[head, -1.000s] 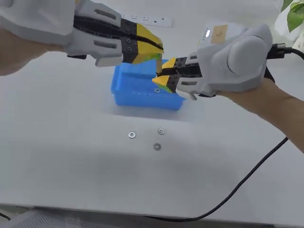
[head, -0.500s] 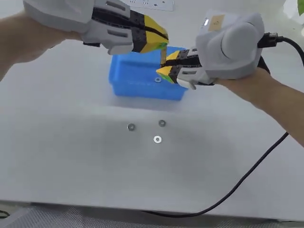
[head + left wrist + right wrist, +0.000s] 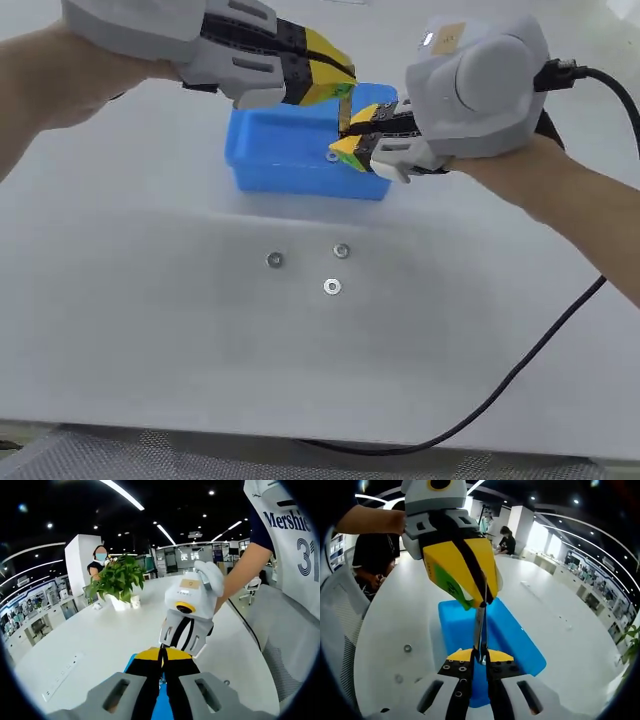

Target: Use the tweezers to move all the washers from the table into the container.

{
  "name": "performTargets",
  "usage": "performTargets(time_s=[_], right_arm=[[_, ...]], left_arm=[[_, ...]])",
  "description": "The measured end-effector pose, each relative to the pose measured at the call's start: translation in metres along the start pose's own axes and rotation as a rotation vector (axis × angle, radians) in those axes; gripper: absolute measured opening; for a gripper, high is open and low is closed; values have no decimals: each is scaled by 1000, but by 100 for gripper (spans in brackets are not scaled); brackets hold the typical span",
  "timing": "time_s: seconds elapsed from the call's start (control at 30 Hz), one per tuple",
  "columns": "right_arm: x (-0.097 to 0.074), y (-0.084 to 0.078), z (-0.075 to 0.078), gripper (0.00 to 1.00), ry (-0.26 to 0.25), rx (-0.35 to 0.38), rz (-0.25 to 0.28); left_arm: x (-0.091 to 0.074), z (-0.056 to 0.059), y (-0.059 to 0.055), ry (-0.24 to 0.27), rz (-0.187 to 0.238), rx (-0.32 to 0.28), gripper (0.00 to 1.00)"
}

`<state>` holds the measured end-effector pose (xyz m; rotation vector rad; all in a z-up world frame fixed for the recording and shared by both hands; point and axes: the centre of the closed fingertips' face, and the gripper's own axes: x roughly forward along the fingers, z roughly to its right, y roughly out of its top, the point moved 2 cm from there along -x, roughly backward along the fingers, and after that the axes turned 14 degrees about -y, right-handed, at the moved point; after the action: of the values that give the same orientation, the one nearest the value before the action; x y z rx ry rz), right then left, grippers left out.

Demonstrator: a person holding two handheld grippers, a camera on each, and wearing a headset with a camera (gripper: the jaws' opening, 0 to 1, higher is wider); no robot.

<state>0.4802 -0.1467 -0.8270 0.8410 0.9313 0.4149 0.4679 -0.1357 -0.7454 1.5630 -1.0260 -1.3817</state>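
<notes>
Steel tweezers [image 3: 479, 625], pinched by left gripper [image 3: 483, 599], right gripper [image 3: 480, 659] fingers [image 3: 462, 666]

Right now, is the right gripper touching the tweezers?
Touching. The right gripper view shows the tweezers running down from the left gripper into the right gripper, pinched between its closed jaws.

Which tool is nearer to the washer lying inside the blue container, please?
Right. The right tool hangs low just beside the washer; the left tool is higher, by the far edge of the container.
</notes>
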Motion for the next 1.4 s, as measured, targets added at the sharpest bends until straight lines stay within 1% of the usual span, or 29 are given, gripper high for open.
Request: performTargets(time_s=[0.07,0.23,0.3,0.43,0.67,0.8,0.93,1.0,1.13,1.2,1.23,1.27,1.33,1.4], right_arm=[[0,0,1,10,3,21,-3],[0,-1,2,10,-1,37,-8],[-1,-1,1,11,1,58,-13],[-1,-1,2,11,0,67,-16],[-5,0,3,12,-12,73,-12],[-7,4,6,12,-25,88,-2],[-11,10,8,12,-34,101,12],[-13,12,8,12,-35,108,16],[-13,13,6,12,-46,96,13],[-17,15,7,12,-64,91,16],[-19,18,8,12,-72,95,26],[-22,21,10,12,-80,104,38],[-23,27,16,12,-91,123,62],[-28,31,18,12,-102,131,75]], left_arm=[[1,-1,0,2,2,-2,4],[1,-2,0,4,9,-8,4],[1,-2,0,3,10,-10,4],[1,-3,-1,4,10,-17,4],[2,-1,-2,5,-4,-15,4],[0,-2,0,18,-9,-7,4],[-4,-2,0,36,-29,2,4],[-7,0,3,42,-25,2,4],[-12,0,9,58,-28,12,4],[-14,1,12,67,-29,17,4],[-15,2,13,70,-30,18,4],[-19,2,16,84,-25,21,4],[-24,2,22,99,-8,22,4],[-27,3,28,114,2,31,4]])
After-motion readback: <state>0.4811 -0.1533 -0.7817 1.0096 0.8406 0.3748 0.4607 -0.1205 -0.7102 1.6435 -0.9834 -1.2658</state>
